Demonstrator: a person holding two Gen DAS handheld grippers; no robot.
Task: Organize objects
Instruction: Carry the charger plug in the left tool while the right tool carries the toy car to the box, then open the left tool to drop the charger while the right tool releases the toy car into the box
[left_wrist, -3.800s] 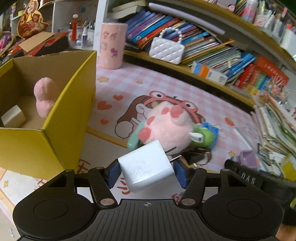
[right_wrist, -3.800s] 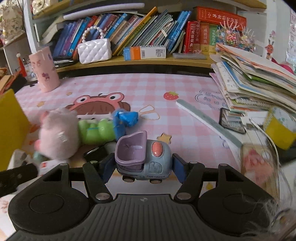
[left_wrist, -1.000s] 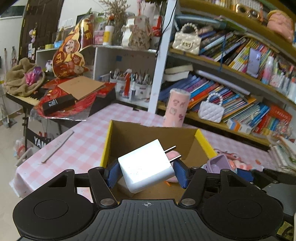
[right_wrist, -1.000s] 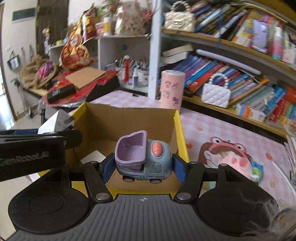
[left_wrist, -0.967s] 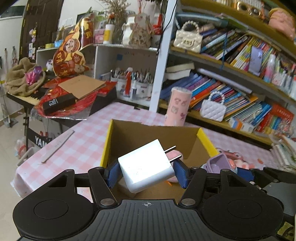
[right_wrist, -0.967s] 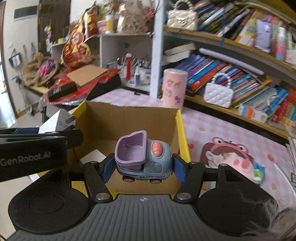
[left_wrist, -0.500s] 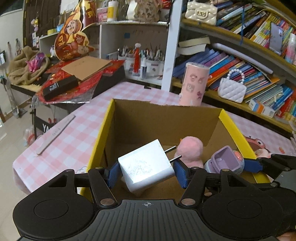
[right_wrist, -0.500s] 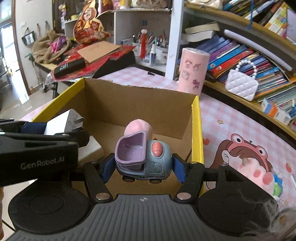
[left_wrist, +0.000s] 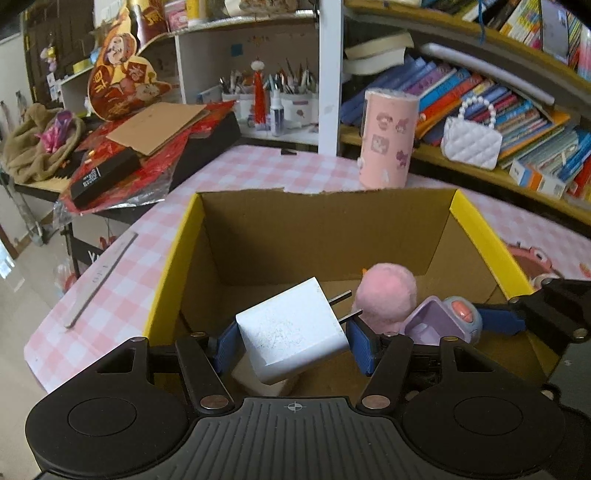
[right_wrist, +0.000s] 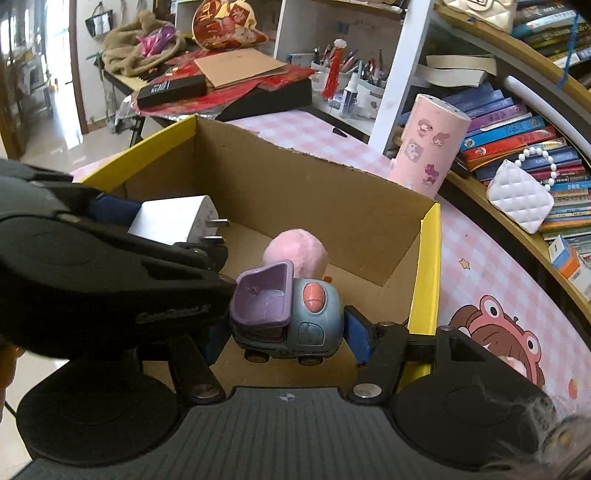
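Note:
My left gripper (left_wrist: 291, 341) is shut on a white plug adapter (left_wrist: 290, 328) and holds it inside the open yellow cardboard box (left_wrist: 170, 258), prongs pointing away. My right gripper (right_wrist: 286, 334) is shut on a small grey-blue toy truck with a purple bucket (right_wrist: 284, 314), also inside the box (right_wrist: 428, 266), just right of the left gripper. The truck also shows in the left wrist view (left_wrist: 443, 323). A pink plush ball (left_wrist: 386, 295) lies on the box floor ahead of both grippers. A white block (left_wrist: 264, 384) sits on the floor under the adapter.
A pink patterned canister (left_wrist: 388, 138) stands behind the box. A white quilted purse (left_wrist: 471, 142) and books fill the shelf at right. A grey ruler (left_wrist: 99, 275) lies on the pink checked cloth left of the box. A frog-print mat (right_wrist: 498, 343) lies right of the box.
Both grippers have moved forward and down from above the box rim into the box, still holding the adapter and the truck. The pink plush ball has come closer.

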